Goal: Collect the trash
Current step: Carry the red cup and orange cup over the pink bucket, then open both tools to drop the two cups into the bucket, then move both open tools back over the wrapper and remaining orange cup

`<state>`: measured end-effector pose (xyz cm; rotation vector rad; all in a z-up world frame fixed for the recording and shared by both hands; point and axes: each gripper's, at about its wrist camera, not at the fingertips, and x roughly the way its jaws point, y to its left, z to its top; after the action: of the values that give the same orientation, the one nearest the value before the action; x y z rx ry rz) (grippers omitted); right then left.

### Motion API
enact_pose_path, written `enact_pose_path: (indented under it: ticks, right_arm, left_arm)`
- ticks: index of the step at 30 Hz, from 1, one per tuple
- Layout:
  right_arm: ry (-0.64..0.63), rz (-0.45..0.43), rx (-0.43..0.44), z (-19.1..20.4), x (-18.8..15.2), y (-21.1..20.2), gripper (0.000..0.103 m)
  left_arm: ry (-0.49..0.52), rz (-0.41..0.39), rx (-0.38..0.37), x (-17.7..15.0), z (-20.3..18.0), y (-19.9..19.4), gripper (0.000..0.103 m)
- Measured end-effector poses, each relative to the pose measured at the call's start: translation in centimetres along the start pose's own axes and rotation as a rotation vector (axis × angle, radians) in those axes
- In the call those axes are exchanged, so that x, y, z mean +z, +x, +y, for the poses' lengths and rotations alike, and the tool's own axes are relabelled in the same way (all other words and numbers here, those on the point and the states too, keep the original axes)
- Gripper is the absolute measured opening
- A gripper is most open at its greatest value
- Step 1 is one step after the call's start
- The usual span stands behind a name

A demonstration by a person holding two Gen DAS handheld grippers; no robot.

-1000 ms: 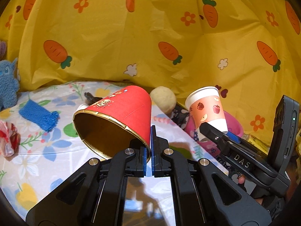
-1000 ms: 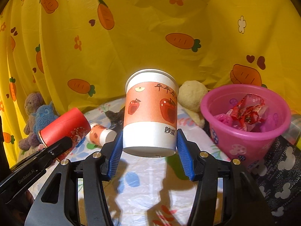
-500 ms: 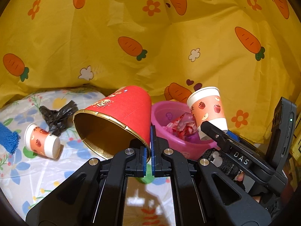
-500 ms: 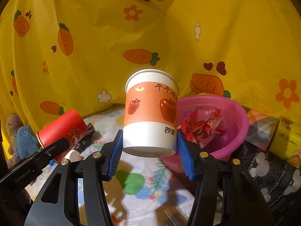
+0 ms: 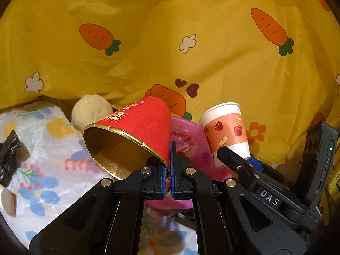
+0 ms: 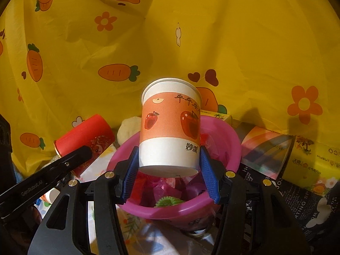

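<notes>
1. The left gripper [image 5: 167,165] stays clenched on the gold-trimmed rim of a red paper cup [image 5: 136,127], which tilts with its gilt mouth toward the camera; the right gripper [image 6: 170,174] clasps an upright orange-and-white paper cup printed with apples [image 6: 170,127] by its white base.

2. A second ago both cups hung over the flowered tablecloth [image 5: 53,148], with the round pink plastic bin [image 6: 223,136] off to the side; now the apple cup hangs directly above the bin's mouth and the red cup just beside its rim; a drop looks imminent, so two pieces of trash appear close to collected.

3. Only the right wrist view looks into the bin, showing crumpled red wrappers [image 6: 148,182] and something green; only the left shows a black plastic scrap [image 5: 10,153] lying on the cloth, apparently awaiting pickup.
</notes>
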<state>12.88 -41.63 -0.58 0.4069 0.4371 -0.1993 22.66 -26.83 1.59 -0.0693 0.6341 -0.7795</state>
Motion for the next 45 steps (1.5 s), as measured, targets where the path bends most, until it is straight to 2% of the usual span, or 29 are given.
enact_pose_path:
  ticks: [8, 13, 15, 16, 17, 18, 19, 20, 23, 25, 32, 38, 45]
  right_arm:
    - [-0.001, 0.014, -0.016, -0.7, -0.2, 1.3, 0.055]
    - [-0.003, 0.027, -0.008, -0.7, -0.4, 1.9, 0.055]
    - [-0.002, 0.029, -0.004, -0.6, -0.6, 2.0, 0.055]
    - [-0.002, 0.028, 0.001, -0.6, -0.6, 2.1, 0.055]
    - [0.000, 0.028, 0.009, -0.6, -0.6, 2.1, 0.056]
    - [0.005, 0.029, 0.018, -0.7, -0.6, 2.2, 0.056]
    - [0.010, 0.028, 0.027, -0.7, -0.6, 2.2, 0.056]
    - [0.009, 0.030, 0.033, -0.7, -0.6, 2.2, 0.060]
    - [0.005, 0.028, 0.031, -0.5, -0.6, 2.2, 0.071]
    - [0.014, 0.029, 0.035, -0.6, -0.7, 2.0, 0.071]
    - [0.017, 0.016, 0.017, -0.5, -0.8, 1.1, 0.071]
    - [-0.039, -0.004, -0.011, 0.9, -1.6, -0.2, 0.071]
    - [-0.091, -0.021, 0.006, 3.2, -3.4, -2.0, 0.074]
  left_arm:
    - [-0.031, 0.076, -0.024, 0.3, 0.1, 5.0, 0.002]
    - [-0.063, 0.107, -0.056, 0.0, 0.7, 6.1, 0.003]
    - [-0.055, 0.117, -0.064, 0.0, 0.6, 6.1, 0.006]
    - [-0.058, 0.118, -0.057, -0.1, 0.7, 6.0, 0.020]
    - [-0.067, 0.107, -0.049, -0.1, 1.0, 5.7, 0.039]
    - [-0.079, 0.087, -0.048, -0.1, 1.3, 5.2, 0.048]
    - [-0.092, 0.067, -0.035, -0.1, 1.6, 4.7, 0.064]
    - [-0.104, 0.048, -0.012, -0.1, 2.0, 4.2, 0.073]
    - [-0.130, 0.005, 0.017, 0.0, 3.1, 2.7, 0.081]
    - [-0.140, -0.021, 0.040, -0.1, 3.7, 1.6, 0.085]
    - [-0.144, -0.076, 0.098, -0.8, 4.5, -1.6, 0.089]
    - [-0.164, -0.106, 0.168, -2.5, 5.2, -4.8, 0.093]
    - [-0.159, -0.130, 0.319, -5.3, 6.0, -9.1, 0.094]
